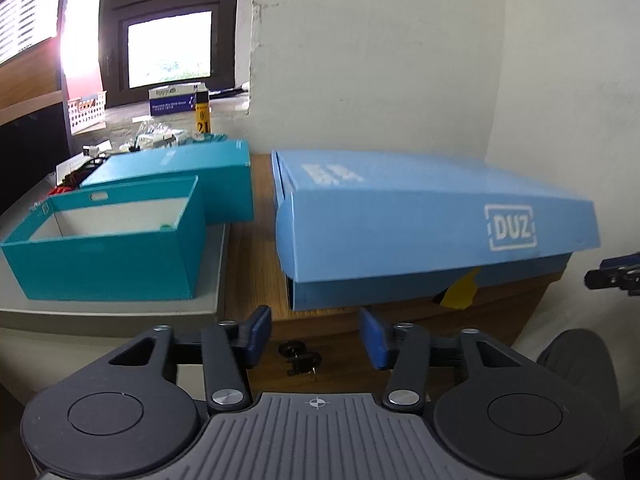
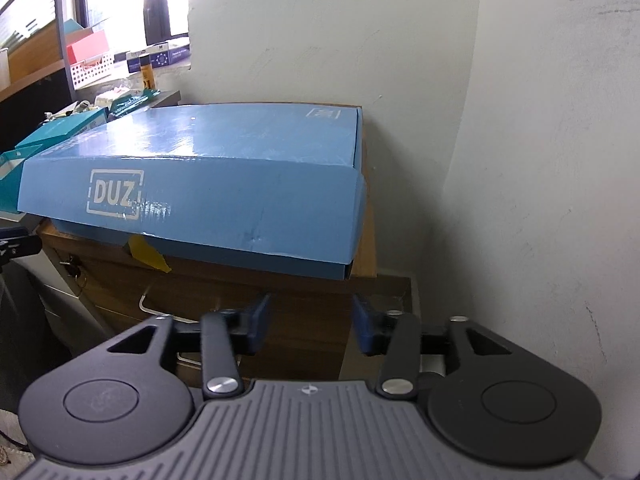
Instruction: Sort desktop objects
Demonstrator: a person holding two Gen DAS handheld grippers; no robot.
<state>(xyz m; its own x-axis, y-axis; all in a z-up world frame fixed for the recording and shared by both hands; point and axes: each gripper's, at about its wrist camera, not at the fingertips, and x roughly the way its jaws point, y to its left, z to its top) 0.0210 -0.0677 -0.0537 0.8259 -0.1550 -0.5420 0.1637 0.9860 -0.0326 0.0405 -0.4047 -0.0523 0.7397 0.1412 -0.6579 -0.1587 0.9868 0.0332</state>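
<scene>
Left gripper (image 1: 316,338): jaws spread, empty; right gripper (image 2: 310,326): likewise; blue DUZ box (image 2: 224,168) on wooden cabinet (image 2: 256,300); open teal box (image 1: 108,240) leftward.

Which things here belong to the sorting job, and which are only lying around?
Job: DUZ box, open teal box, teal lid, left gripper, right gripper, both open.
Lying about: keys, white basket, yellow tape.
</scene>
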